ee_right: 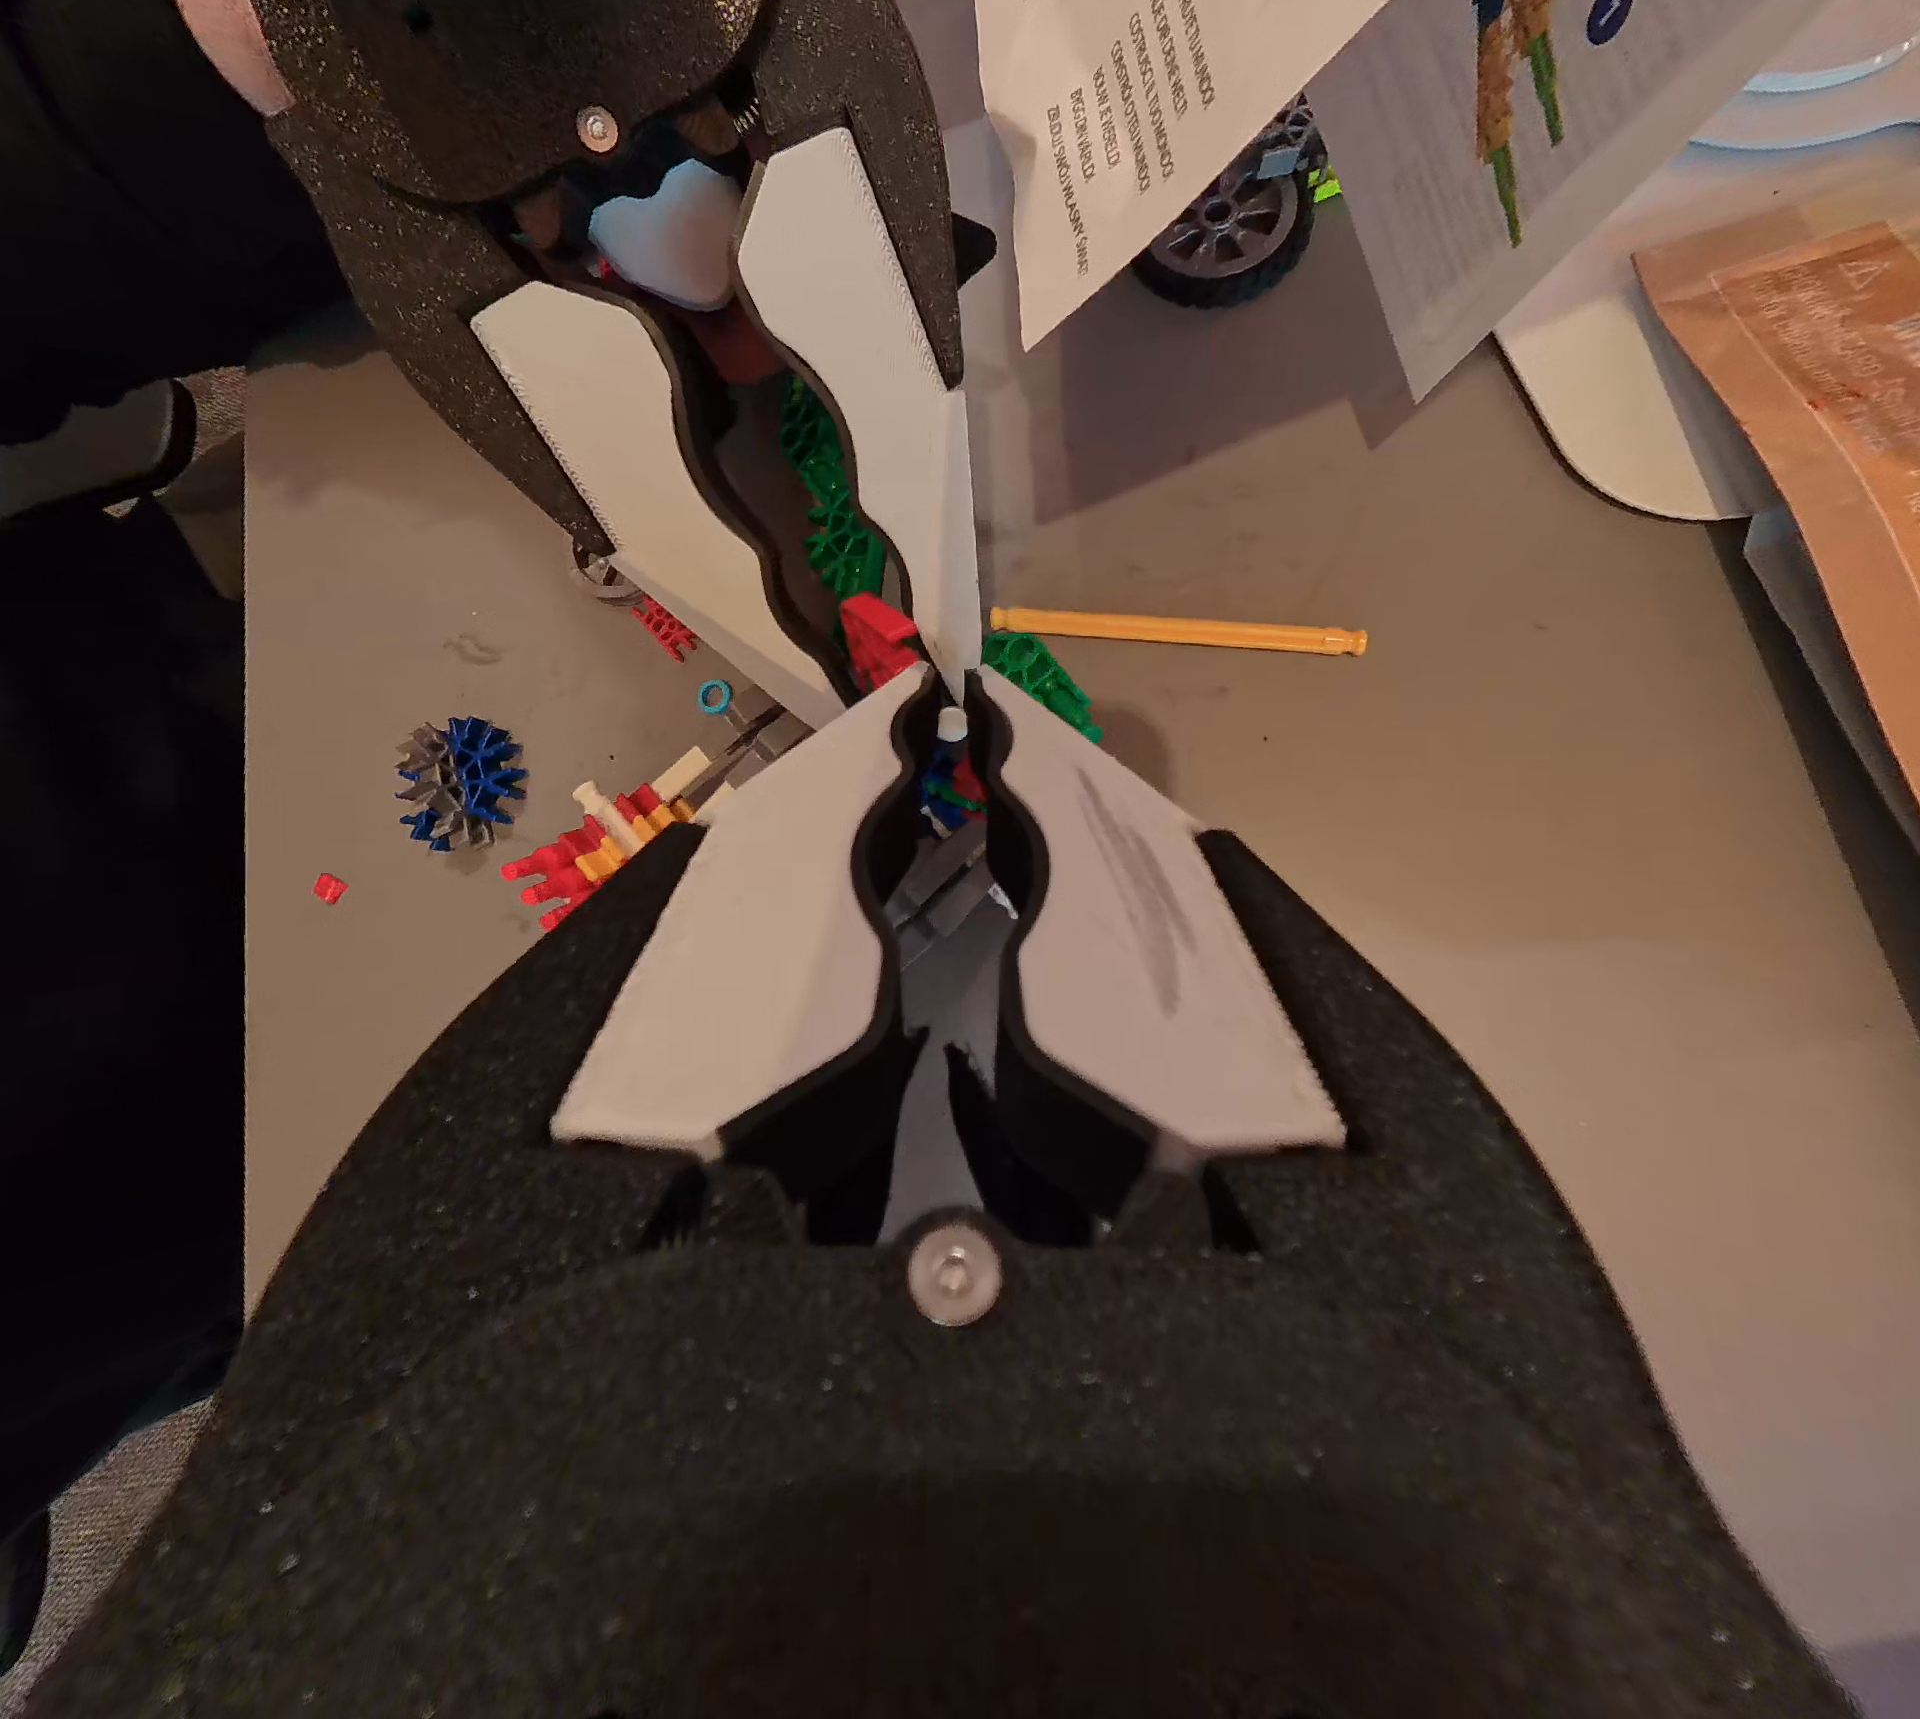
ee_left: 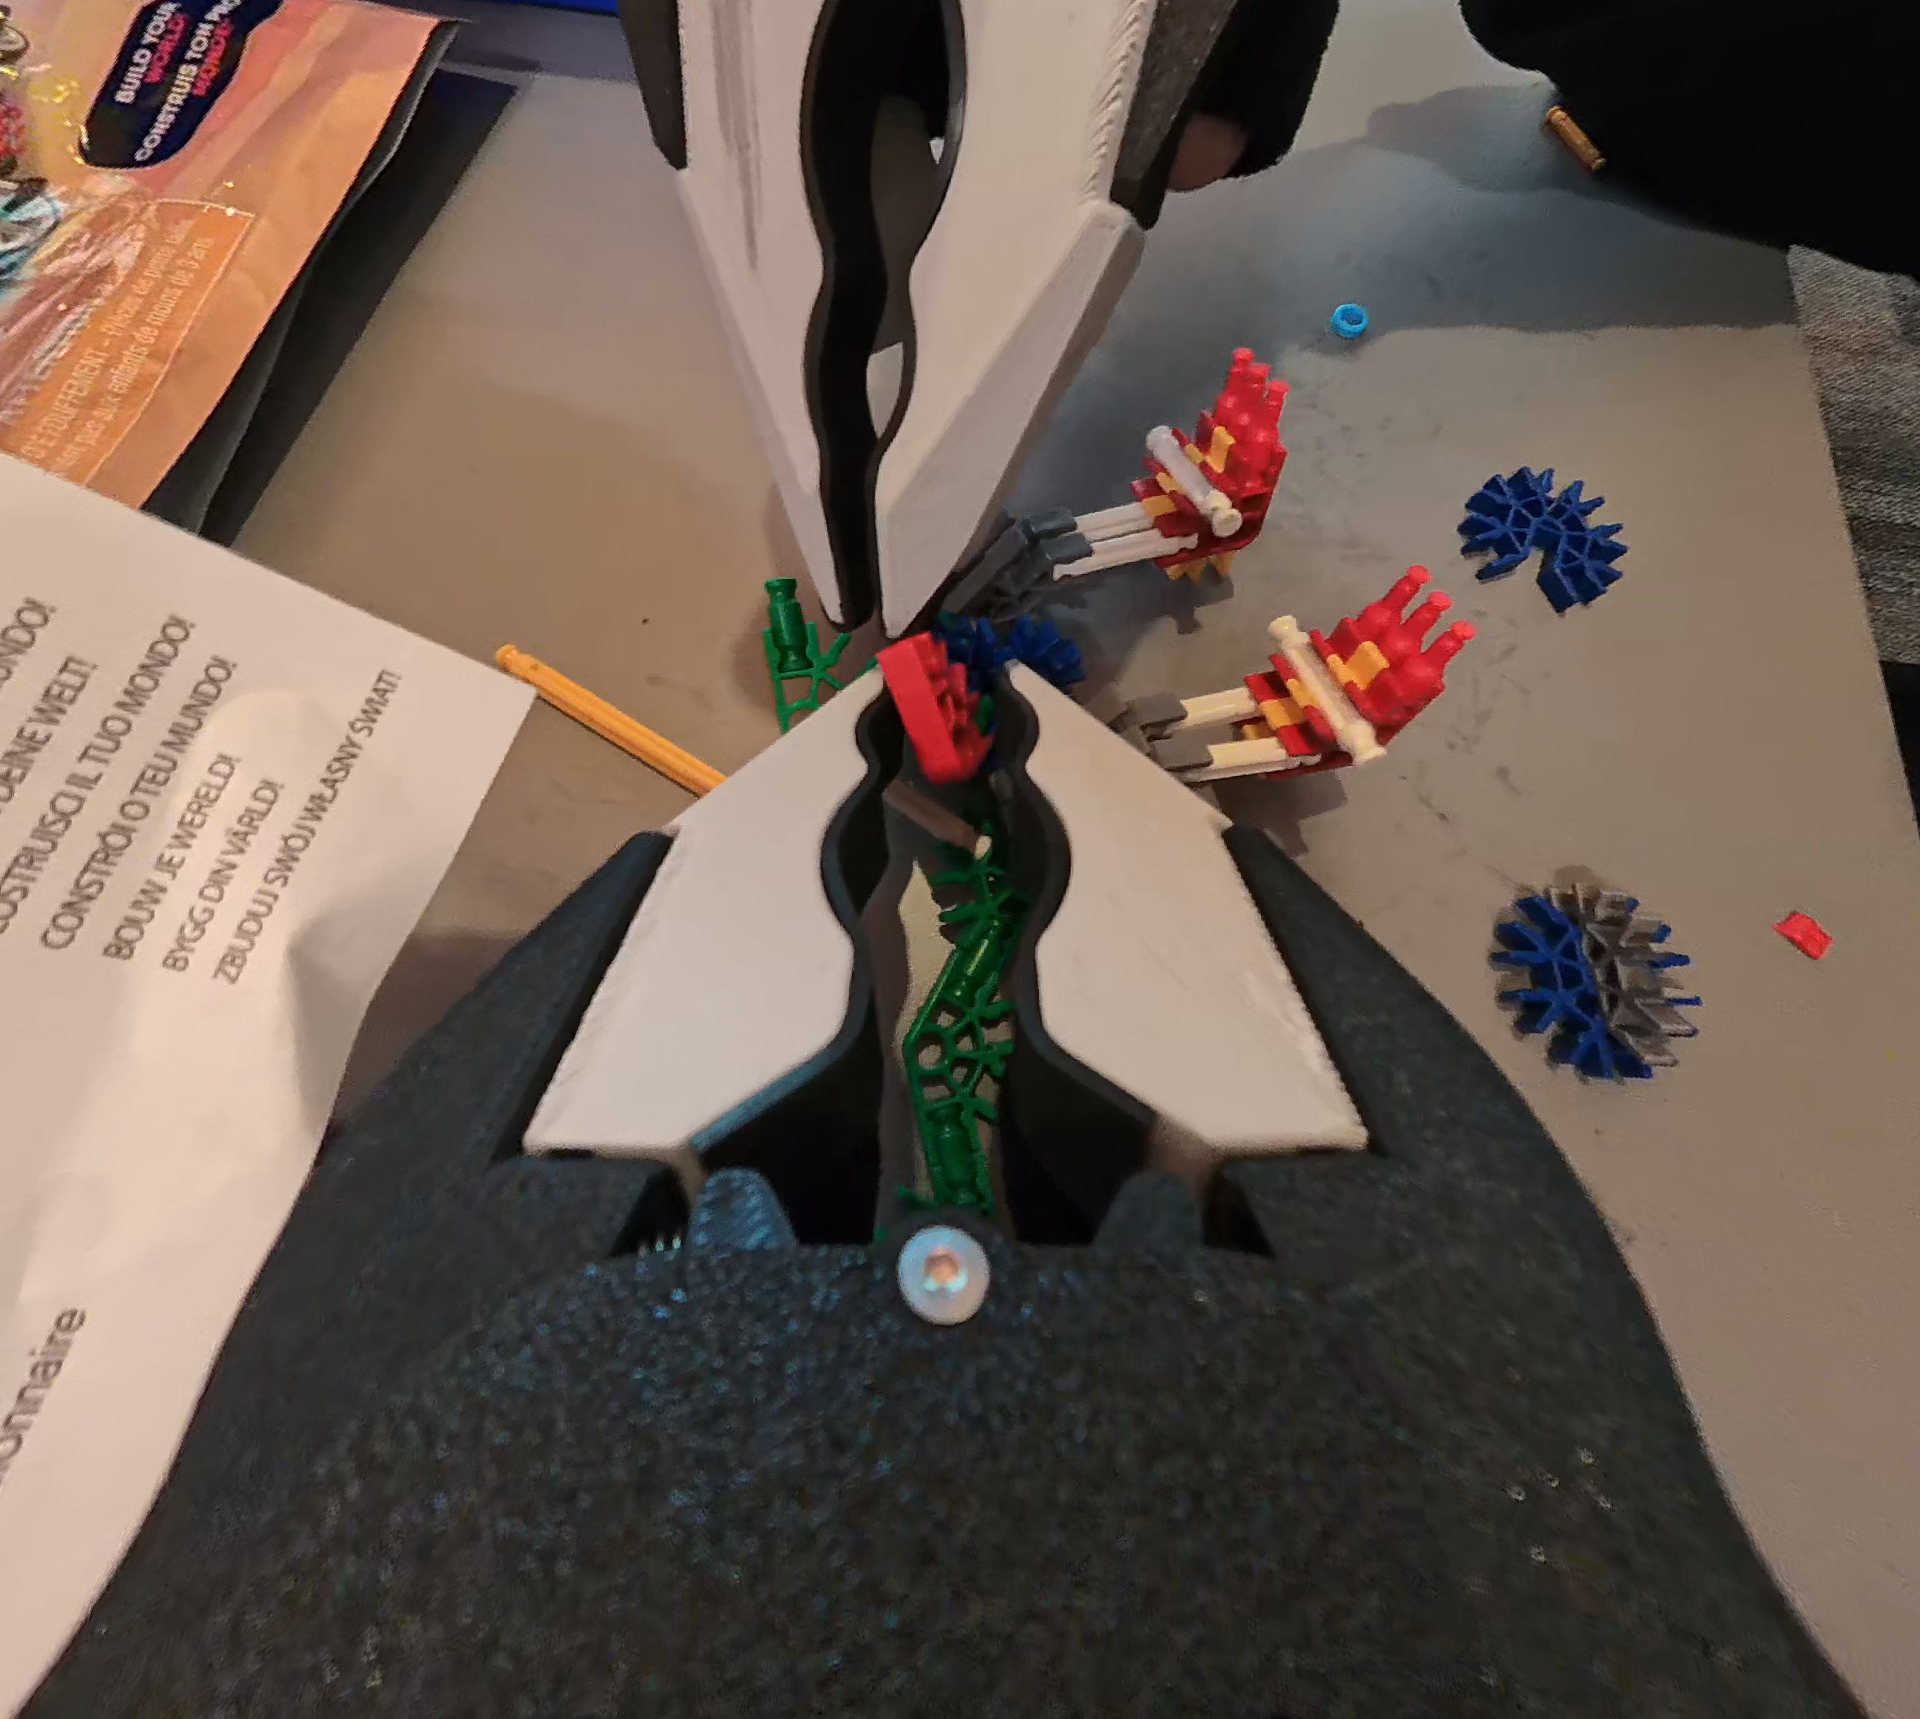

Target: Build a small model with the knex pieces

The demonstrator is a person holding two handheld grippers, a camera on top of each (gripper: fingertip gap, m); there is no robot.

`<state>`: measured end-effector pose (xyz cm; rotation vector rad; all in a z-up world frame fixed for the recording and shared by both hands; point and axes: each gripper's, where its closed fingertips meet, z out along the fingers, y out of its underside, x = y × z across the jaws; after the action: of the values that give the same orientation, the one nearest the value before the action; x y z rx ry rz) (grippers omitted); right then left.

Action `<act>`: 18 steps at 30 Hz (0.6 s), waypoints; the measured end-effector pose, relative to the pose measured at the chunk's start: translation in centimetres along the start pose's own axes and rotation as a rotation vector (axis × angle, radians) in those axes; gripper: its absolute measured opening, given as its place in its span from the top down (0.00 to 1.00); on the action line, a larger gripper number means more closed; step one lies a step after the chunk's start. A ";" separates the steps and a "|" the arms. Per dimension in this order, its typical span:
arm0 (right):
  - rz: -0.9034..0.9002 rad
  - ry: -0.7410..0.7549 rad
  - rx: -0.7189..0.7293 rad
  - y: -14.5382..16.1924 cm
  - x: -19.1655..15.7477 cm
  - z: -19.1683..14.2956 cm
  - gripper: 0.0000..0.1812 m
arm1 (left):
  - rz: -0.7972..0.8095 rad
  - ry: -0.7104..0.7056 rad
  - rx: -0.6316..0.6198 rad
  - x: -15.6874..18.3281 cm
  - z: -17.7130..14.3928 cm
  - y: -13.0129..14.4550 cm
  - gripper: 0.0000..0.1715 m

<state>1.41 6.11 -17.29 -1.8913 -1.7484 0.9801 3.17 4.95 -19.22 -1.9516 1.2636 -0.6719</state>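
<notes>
Two grippers we observe: left gripper (ee_left: 940, 713) fingers pinching a red connector (ee_left: 928, 713); right gripper (ee_right: 951, 703) fingers pinching a white rod (ee_right: 952, 723).

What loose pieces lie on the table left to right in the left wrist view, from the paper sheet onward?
Paper sheet → yellow rod → small blue ring → blue connector → tiny red piece.
</notes>
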 end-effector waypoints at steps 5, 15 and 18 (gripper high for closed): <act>0.010 -0.006 0.006 0.1 0.0 0.0 0.98 | -0.006 0.020 0.009 0.2 0.1 0.0 0.91; 0.013 -0.009 0.022 0.2 0.1 0.0 0.98 | -0.036 0.046 0.017 0.4 0.3 0.0 0.90; 0.008 -0.016 0.019 0.3 -0.1 -0.1 0.98 | -0.007 0.031 0.003 0.4 0.3 0.0 0.89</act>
<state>1.69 6.02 -17.47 -1.8849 -1.7358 1.0140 3.55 4.63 -19.41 -1.9505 1.2741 -0.7098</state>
